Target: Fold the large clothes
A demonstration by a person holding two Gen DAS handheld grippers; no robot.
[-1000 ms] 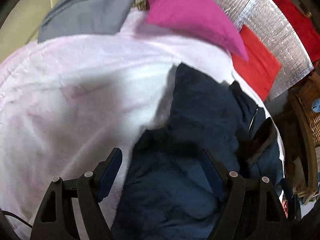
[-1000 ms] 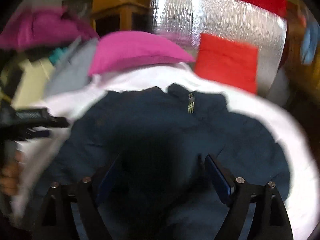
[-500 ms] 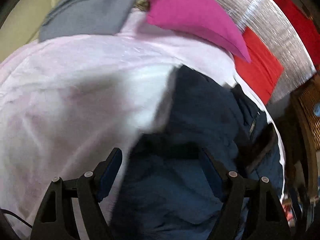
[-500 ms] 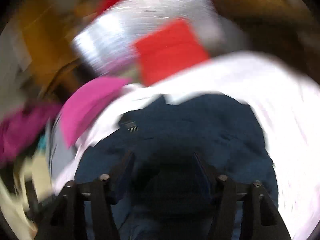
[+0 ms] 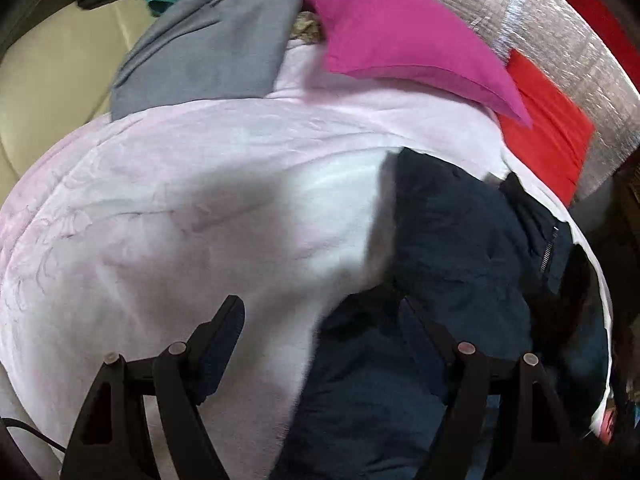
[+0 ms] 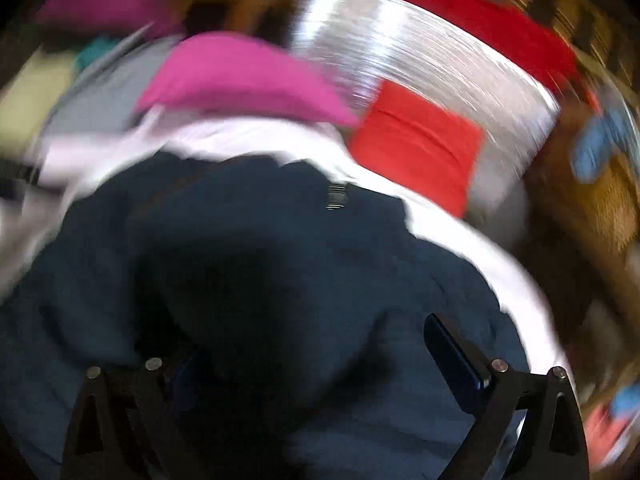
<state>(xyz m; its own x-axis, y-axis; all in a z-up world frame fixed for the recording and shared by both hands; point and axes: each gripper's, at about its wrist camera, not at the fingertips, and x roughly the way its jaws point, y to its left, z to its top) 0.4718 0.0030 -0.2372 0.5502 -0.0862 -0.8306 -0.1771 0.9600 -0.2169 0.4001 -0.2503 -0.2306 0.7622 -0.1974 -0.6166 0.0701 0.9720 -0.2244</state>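
Note:
A dark navy jacket (image 5: 452, 248) with a zip lies crumpled on a pale pink blanket (image 5: 168, 208). In the left wrist view it fills the lower right. My left gripper (image 5: 324, 316) is open, its left finger over the blanket and its right finger over the jacket's edge, holding nothing. In the blurred right wrist view the jacket (image 6: 260, 248) fills the lower middle. My right gripper (image 6: 312, 344) is open just above the jacket, with dark cloth between the fingers; its left finger is partly hidden by a fold.
A magenta pillow (image 5: 400, 40), a grey garment (image 5: 216, 48) and a red cloth (image 5: 548, 120) lie at the far edge of the blanket. A silver foil panel (image 5: 560, 40) stands behind them. Wicker furniture (image 6: 600, 208) is at the right. A beige surface (image 5: 52, 72) shows at left.
The right gripper has swung sharply and its view is blurred; its fingers closed in half a second ago and are wide again now. The left gripper has shifted slightly away from the jacket.

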